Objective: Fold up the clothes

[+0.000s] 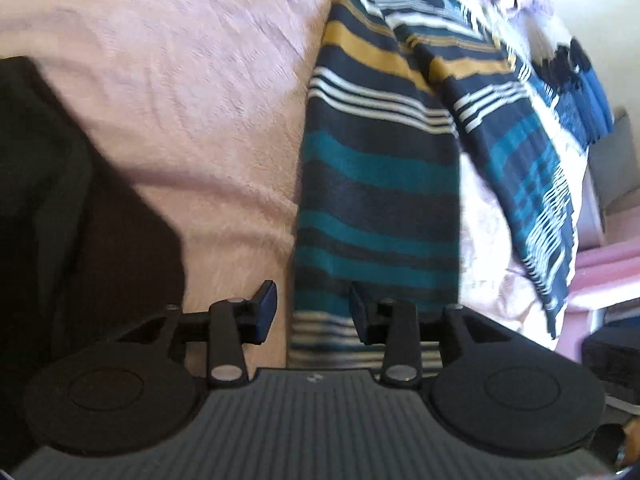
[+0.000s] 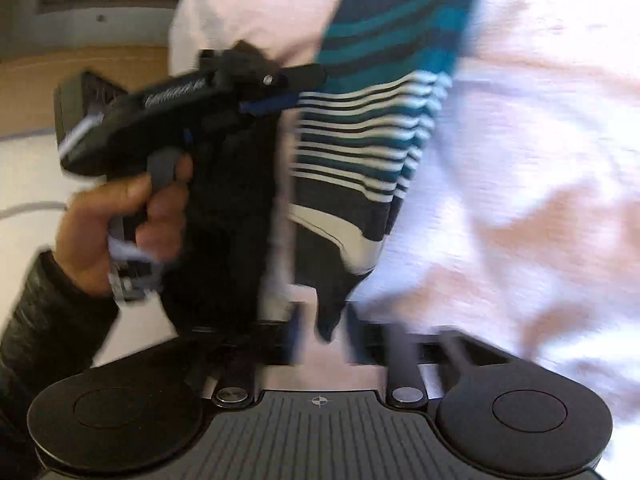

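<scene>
The left gripper (image 1: 312, 312) hangs with its jaws wide apart over the striped hem of the sweater (image 1: 380, 184), gripping nothing. The right gripper (image 2: 320, 332) has its jaws apart too, a dark corner of the sweater hanging between them; the blur hides whether they touch it. The sweater lies lengthwise on a pink blanket (image 1: 180, 92), one sleeve slanting off to its right. A dark garment (image 1: 60, 200) lies at the blanket's left edge. A hand (image 2: 120, 224) grips the left gripper's handle.

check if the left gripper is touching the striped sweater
Cannot tell. In the left wrist view the left gripper has open fingers straddling the striped sweater hem; motion blur hides any contact.
</scene>
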A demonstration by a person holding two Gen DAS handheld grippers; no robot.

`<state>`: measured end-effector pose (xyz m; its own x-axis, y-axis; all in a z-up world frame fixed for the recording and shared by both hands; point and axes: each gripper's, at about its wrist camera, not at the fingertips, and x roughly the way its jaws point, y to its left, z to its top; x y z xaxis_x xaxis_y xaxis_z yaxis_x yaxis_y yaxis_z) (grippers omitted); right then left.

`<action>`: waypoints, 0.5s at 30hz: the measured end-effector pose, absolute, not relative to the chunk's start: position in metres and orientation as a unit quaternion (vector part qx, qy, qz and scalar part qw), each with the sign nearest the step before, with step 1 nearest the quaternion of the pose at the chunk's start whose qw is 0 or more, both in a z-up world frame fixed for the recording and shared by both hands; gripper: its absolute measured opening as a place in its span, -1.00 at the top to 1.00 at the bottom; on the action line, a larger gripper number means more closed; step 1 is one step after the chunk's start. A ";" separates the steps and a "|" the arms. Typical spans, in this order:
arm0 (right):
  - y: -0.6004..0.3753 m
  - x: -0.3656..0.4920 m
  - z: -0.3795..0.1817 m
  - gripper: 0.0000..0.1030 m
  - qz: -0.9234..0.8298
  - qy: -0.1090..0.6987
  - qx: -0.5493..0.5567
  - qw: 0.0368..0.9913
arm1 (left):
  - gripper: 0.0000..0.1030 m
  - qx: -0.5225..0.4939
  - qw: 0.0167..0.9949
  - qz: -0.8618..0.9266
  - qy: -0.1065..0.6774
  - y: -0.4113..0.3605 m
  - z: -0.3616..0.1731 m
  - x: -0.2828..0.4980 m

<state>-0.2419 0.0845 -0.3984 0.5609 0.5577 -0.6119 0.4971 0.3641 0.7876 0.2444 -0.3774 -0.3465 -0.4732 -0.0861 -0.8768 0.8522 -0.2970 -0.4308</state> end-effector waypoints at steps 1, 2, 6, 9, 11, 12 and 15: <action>0.080 -0.245 -0.396 -0.26 0.012 0.469 0.555 0.687 | 0.40 0.396 0.329 -0.704 0.490 -0.380 -0.352 0.238; 0.073 -0.248 -0.391 -0.26 0.000 0.467 0.543 0.697 | 0.70 0.400 0.328 -0.706 0.484 -0.382 -0.353 0.235; 0.043 -0.263 -0.370 -0.26 -0.049 0.458 0.493 0.738 | 0.95 0.396 0.350 -0.720 0.450 -0.379 -0.327 0.241; 0.021 -0.274 -0.355 -0.26 -0.085 0.449 0.454 0.765 | 0.96 0.380 0.390 -0.721 0.428 -0.381 -0.303 0.264; 0.003 -0.273 -0.354 -0.26 -0.109 0.439 0.445 0.773 | 0.96 0.383 0.390 -0.714 0.438 -0.386 -0.304 0.272; -0.005 -0.271 -0.355 -0.26 -0.118 0.437 0.442 0.774 | 0.95 0.385 0.390 -0.710 0.442 -0.389 -0.305 0.275; -0.028 -0.265 -0.355 -0.26 -0.143 0.432 0.425 0.783 | 0.84 0.392 0.387 -0.704 0.448 -0.396 -0.305 0.281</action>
<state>-0.2654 -0.0277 -0.3553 0.5862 0.1441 -0.7973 0.5903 0.5980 0.5421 0.2813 -0.3960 -0.3046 -0.3938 -0.1936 -0.8986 0.8961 -0.2985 -0.3284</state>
